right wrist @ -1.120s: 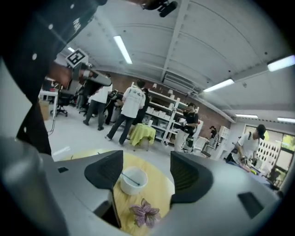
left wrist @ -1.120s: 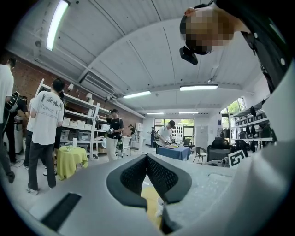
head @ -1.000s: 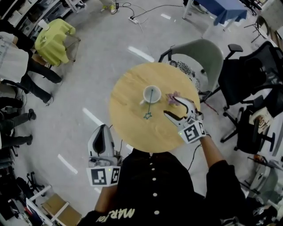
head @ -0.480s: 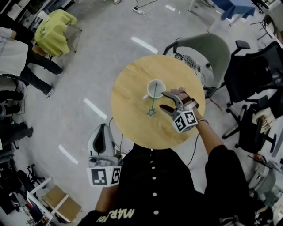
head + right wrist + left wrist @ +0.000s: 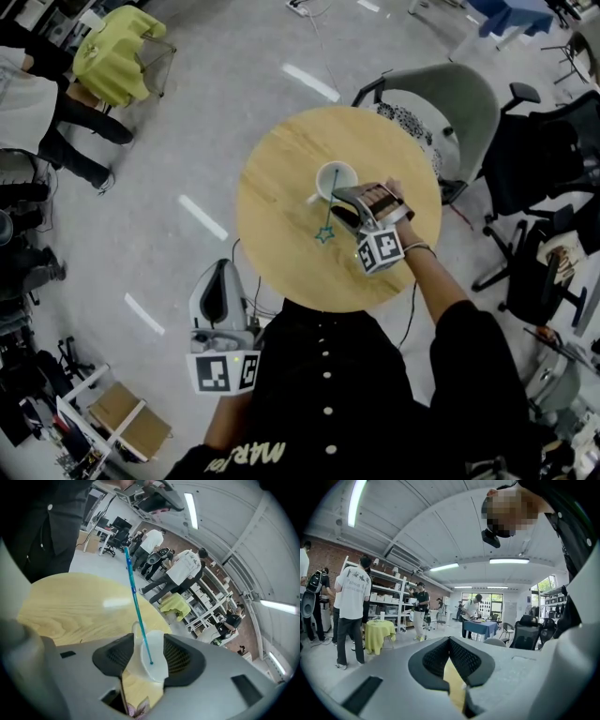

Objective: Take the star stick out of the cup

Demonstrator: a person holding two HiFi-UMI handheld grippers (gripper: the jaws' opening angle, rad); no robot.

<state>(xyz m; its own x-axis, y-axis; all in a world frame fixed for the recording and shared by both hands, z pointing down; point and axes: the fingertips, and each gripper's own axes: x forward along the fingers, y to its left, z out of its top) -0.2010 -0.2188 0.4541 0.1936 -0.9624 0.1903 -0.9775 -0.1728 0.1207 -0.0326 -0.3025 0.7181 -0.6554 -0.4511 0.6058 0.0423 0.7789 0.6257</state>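
Between closing right gripper (image 5: 146, 654) jaws, the cup (image 5: 153, 663) holds the star stick (image 5: 137, 605).

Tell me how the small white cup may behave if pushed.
The small white cup looks light and may slide on the smooth wooden table. The thin blue star stick leaning out could help tip it. The right gripper is closing its jaws around the cup.

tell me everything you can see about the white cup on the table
The white cup is a plain glossy mug, ceramic by its look, with a small handle on one side. It stands upright near the middle of the round wooden table. The teal star stick leans in it, foot on its bottom, star end out past the rim. The right hand-held gripper is closing on it, pads seemingly against both walls.
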